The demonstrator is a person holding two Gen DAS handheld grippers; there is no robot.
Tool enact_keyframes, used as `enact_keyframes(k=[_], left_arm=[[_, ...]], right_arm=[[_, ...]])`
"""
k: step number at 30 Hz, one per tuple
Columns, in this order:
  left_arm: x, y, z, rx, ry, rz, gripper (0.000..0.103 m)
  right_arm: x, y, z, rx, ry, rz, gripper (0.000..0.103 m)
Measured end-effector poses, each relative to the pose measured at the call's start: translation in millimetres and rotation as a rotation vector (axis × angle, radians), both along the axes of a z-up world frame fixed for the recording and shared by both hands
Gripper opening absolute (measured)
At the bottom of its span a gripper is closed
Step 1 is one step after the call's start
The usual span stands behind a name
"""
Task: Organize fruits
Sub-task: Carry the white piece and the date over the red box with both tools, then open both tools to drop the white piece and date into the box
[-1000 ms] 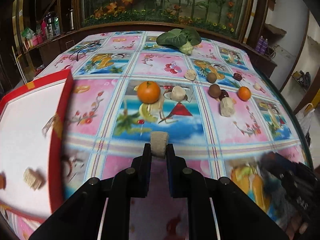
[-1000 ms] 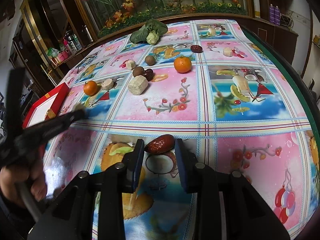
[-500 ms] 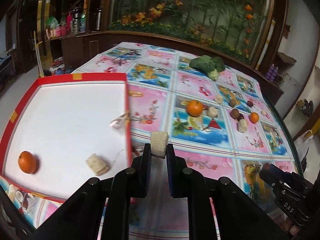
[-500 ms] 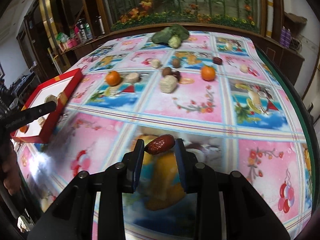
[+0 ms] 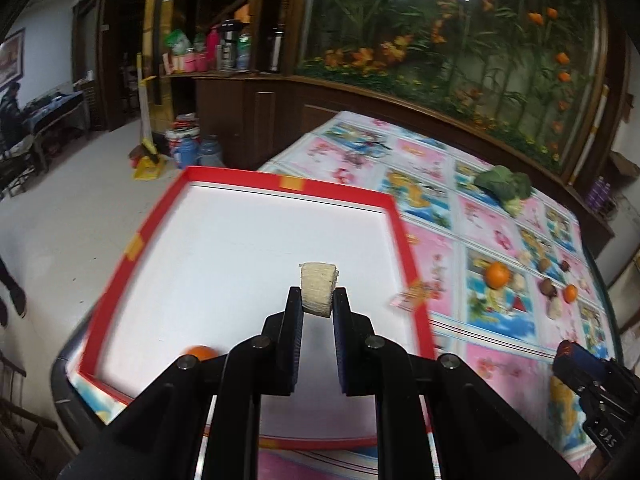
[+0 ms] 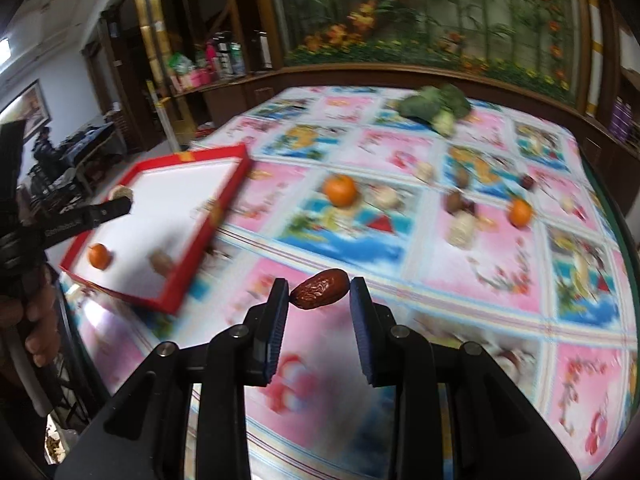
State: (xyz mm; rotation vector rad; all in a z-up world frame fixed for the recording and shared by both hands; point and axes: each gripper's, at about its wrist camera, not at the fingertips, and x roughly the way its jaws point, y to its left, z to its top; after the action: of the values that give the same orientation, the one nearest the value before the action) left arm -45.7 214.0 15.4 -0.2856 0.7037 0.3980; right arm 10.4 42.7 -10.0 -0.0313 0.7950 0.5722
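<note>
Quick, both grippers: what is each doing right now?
Left gripper: shut on the pale chunk, over the red tray.
Right gripper: shut on the date.

White "DAS" on the right tool [image 5: 608, 436]; other lettering too blurred

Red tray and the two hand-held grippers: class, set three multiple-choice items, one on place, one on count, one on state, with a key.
1. Where is the pale block that the left hand-held gripper holds?
A. over the red tray
B. beside the leafy vegetable
C. on the floor

2. How many oranges lie on the tablecloth outside the tray, in the right wrist view?
A. none
B. two
C. five

3. What is the right hand-held gripper doing?
A. empty, wide open
B. shut on a red date
C. shut on an orange

Key: 1 A, white tray floor lies behind it; 2 B, one and another; 3 B, date spans the pads.
</note>
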Motion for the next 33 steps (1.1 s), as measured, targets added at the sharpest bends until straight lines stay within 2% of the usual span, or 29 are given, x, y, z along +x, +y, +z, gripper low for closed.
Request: enact_keyframes(k=[7,16,24,33], left_arm=[[-4.6,38.3,-7.0,0.022,0.052,0.11,0.012],[-2.1,65.3,-17.2,0.017,0.097,0.151,0.012],[1.5,77.5,-26.1,0.006,0.14,0.164,0.013],[2.3,82.9,-31.4,0.012,0.182,0.195,0.013]], right_arm=[[14.9,76.3,8.9,0.018,-0.004,0.138,0.034],[47.0,156.7,0.5,-0.011,0.037,0.217,0.034],[66.5,188.7,-23.5,-0.048,0.1,0.226,0.034],[75.4,200.0,-34.9,-0.072,0.125,0.227,0.034]])
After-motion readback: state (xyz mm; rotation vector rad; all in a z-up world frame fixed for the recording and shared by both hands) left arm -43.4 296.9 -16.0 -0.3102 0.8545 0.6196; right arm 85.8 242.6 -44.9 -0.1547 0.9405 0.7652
